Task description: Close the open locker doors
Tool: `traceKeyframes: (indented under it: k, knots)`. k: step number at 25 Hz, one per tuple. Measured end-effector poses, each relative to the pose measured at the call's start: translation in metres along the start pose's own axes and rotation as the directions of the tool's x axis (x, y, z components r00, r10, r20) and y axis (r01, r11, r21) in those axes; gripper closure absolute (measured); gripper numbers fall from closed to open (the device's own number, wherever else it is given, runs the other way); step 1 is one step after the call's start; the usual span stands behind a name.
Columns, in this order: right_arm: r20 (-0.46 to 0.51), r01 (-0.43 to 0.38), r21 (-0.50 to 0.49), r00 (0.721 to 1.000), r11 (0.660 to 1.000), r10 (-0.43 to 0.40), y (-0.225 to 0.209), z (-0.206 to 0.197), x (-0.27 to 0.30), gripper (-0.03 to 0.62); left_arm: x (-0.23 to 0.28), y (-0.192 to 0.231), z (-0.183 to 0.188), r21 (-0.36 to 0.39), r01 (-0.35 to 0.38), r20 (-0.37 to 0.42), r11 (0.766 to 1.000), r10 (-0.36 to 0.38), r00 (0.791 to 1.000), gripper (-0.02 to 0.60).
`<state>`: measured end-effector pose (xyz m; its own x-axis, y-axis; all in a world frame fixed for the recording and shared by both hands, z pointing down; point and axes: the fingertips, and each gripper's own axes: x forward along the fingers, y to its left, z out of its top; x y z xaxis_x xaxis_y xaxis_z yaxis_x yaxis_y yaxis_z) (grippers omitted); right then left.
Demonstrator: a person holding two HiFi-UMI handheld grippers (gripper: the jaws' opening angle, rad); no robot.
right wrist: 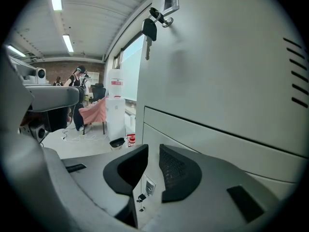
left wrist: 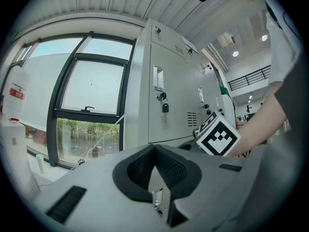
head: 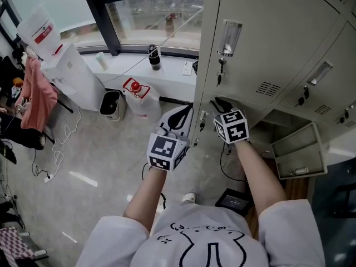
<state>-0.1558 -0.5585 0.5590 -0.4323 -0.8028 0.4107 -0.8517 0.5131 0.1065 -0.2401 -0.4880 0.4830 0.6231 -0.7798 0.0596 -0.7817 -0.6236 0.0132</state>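
White water dispenser (head: 71,74), pink cloth (head: 39,96)

Lockers wall us in from twelve to three; open floor lies at nine.
The locker fronts (head: 261,49) stand close ahead, keys (head: 221,71) hanging out at one o'clock. At four an open locker door (head: 303,152) juts into our way, and a black box (head: 236,201) sits on the ground at five. Towards ten and eleven we meet a bin (head: 111,104), a red-capped jug (head: 135,96) and a white dispenser (head: 75,74); short of them the floor (head: 94,171) gives free passage, save a cable (head: 55,156) at nine.
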Motion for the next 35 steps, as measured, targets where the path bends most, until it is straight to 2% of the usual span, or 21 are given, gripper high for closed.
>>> traceKeyframes:
  k: [4, 7, 14, 21, 35]
  knots:
    - [-0.019, 0.032, -0.002, 0.999, 0.999, -0.032, -0.006, -0.002, 0.002, 0.564, -0.001, 0.000, -0.001, -0.003, 0.002, -0.006, 1.000, -0.002, 1.000, 0.561]
    - [-0.027, 0.028, 0.008, 0.999, 1.000, -0.028, -0.004, -0.004, 0.002, 0.565, -0.002, 0.000, -0.004, -0.007, 0.003, -0.017, 1.000, -0.003, 1.000, 0.561]
    - [-0.016, -0.054, -0.002, 0.998, 0.999, 0.054, 0.018, -0.003, -0.015, 0.574, -0.002, -0.009, -0.004, -0.014, 0.018, -0.029, 1.000, -0.019, 0.999, 0.561]
    - [0.065, -0.051, 0.028, 0.997, 0.998, 0.049, 0.019, 0.004, -0.046, 0.577, -0.003, -0.027, 0.002, -0.005, 0.033, -0.020, 0.999, -0.033, 0.999, 0.561]
    - [0.129, -0.068, 0.012, 0.990, 0.998, 0.066, 0.004, 0.000, -0.150, 0.579, -0.003, -0.121, 0.028, 0.019, 0.056, 0.000, 0.998, -0.056, 0.998, 0.561]
